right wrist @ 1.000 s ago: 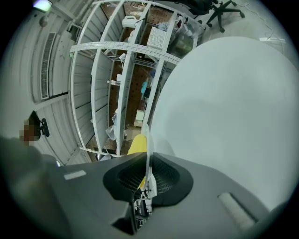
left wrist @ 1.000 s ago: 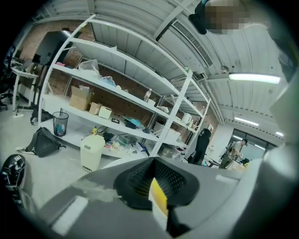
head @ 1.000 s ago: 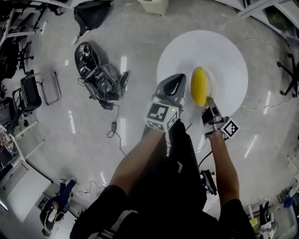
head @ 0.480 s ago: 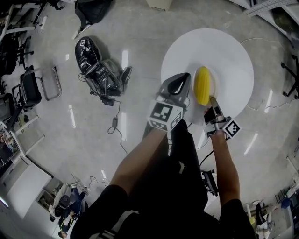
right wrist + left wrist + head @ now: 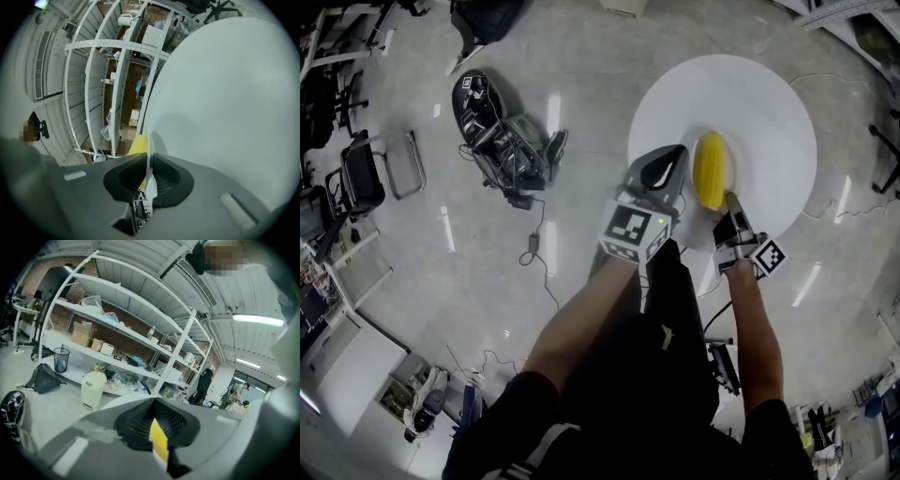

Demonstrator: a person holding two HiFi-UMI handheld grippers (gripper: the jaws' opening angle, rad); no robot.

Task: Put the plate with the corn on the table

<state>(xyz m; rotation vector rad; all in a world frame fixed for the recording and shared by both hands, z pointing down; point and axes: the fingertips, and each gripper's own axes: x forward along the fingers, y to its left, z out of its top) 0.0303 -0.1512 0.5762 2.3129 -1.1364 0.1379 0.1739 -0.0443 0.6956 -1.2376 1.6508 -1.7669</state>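
One step looks left: the right gripper (image 5: pixel 731 202) pinches the plate (image 5: pixel 729 174) by its rim, corn (image 5: pixel 710 169) aboard, low over the round white bench (image 5: pixel 769 103); release remains. The left gripper (image 5: pixel 664 167), jaws together, waits beside.

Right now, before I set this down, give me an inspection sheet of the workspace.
Surface: round white table, plate over its near edge.
Job's things: yellow corn cob lies on a white plate; whether the plate touches the table cannot be told.
Clutter: black equipment heap and black bag on the floor.
Grippers: right gripper shut on the plate's rim; left gripper beside the corn, jaws together, unidentified yellow sliver at the seam.
Cables: black cable with power brick on the floor.
Surroundings: grey floor, white shelving, black chair.
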